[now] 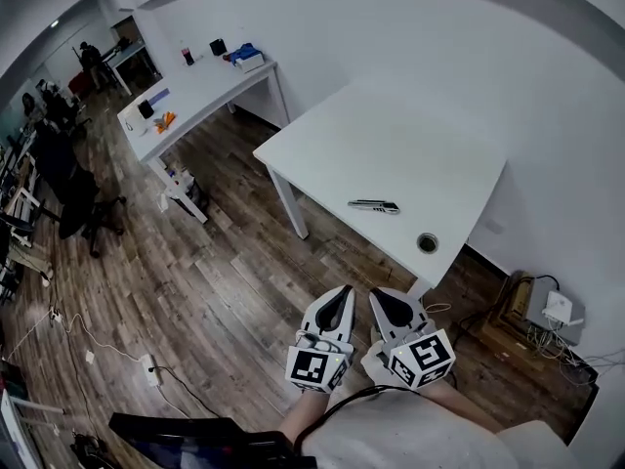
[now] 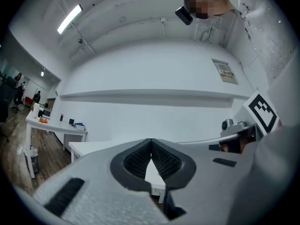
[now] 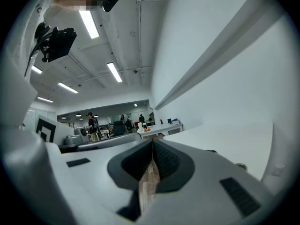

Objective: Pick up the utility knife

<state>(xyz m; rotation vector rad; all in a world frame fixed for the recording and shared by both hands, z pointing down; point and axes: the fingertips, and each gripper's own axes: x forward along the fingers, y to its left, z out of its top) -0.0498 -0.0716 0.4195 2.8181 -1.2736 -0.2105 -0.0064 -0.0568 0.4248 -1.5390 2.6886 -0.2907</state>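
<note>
On the white table (image 1: pixel 391 149), the utility knife (image 1: pixel 374 206) lies near a grommet (image 1: pixel 428 243).

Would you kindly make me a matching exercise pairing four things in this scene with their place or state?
Things:
1. utility knife
2. cable hole
3. left gripper
4. orange item

Places or states:
A. shut and empty, over the floor
B. on the far table
C. lying flat on the near table
D. set into the near table, by its corner

Pairs: 1-C, 2-D, 3-A, 4-B.

Bare white table (image 1: pixel 391 145) surrounds the utility knife (image 1: pixel 374 206); a cable grommet (image 1: pixel 427 243) sits nearby, apart.
</note>
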